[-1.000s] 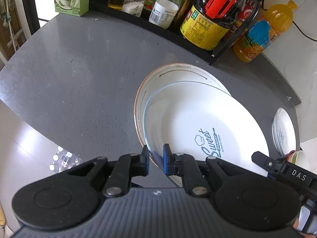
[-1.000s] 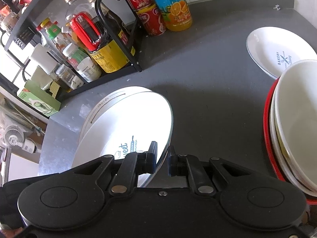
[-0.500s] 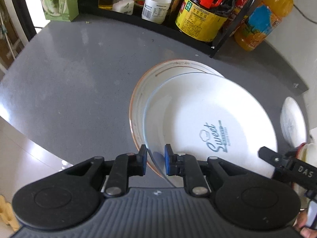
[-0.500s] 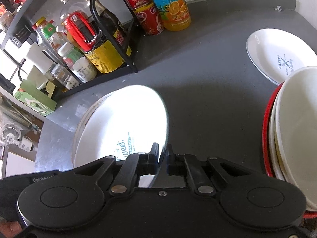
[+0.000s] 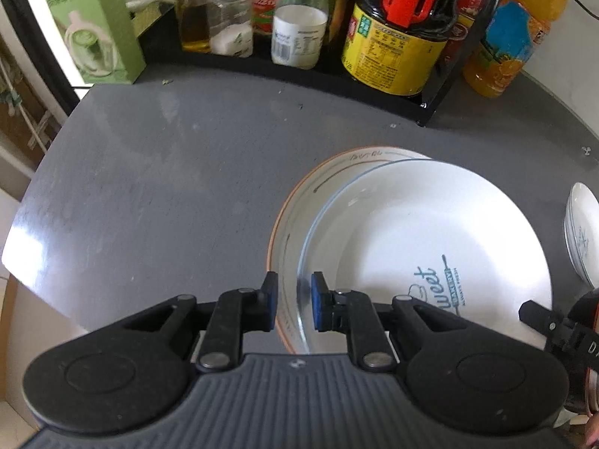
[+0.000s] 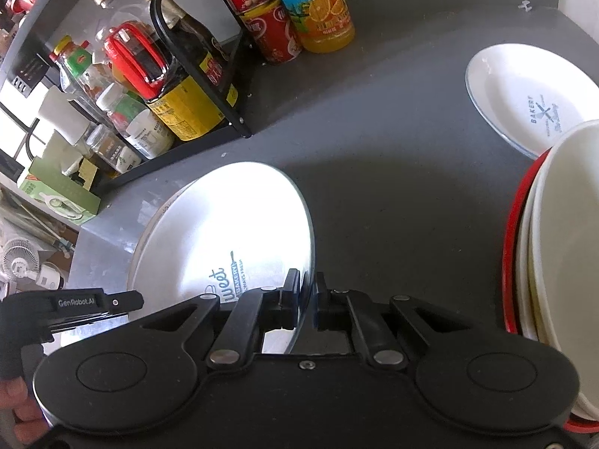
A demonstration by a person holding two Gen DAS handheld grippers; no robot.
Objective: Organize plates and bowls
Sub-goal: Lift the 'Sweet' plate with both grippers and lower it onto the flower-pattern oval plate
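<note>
The grey table (image 5: 157, 187) lies bare to the left of the "Sweet" plate (image 5: 423, 243), out to its rounded edge; behind the plate a black rack (image 5: 430, 112) of bottles closes the back.

Two plates overlap: the glossy white "Sweet" plate rests tilted on an orange-rimmed plate (image 5: 299, 194). A third, a "Bakery" plate (image 6: 524, 93), lies flat, well right of the "Sweet" plate, beside a nested stack of bowls (image 6: 554, 262) with a red outer rim.

The right tool (image 6: 307, 301) is clenched on the "Sweet" plate's right rim. The left tool (image 5: 294, 301) straddles both plates' left rims, pads apart from them.
</note>
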